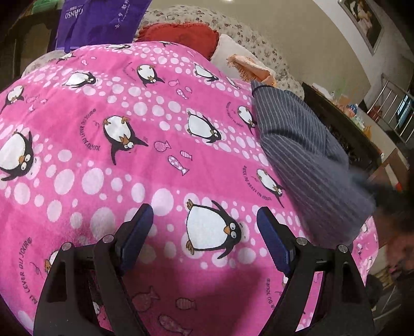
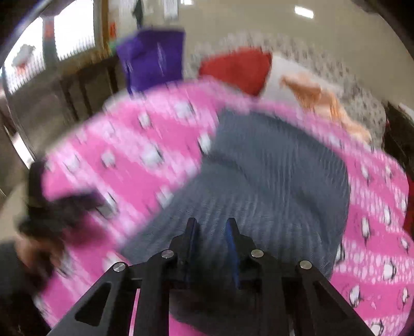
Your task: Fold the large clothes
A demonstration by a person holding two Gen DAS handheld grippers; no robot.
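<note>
Striped garment (image 1: 305, 160) lies along the blanket's (image 1: 108, 144) right edge. Right gripper (image 2: 211, 227) nearer, directly over it, jaws narrowed, apparently grasping nothing; left gripper (image 1: 204, 214) released, empty.

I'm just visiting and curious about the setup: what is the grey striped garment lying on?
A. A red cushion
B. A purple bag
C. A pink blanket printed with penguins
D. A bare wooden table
C: the grey striped garment lies spread on the pink penguin blanket, which shows around it on both sides in the right wrist view, while the red cushion and purple bag sit farther back.
</note>
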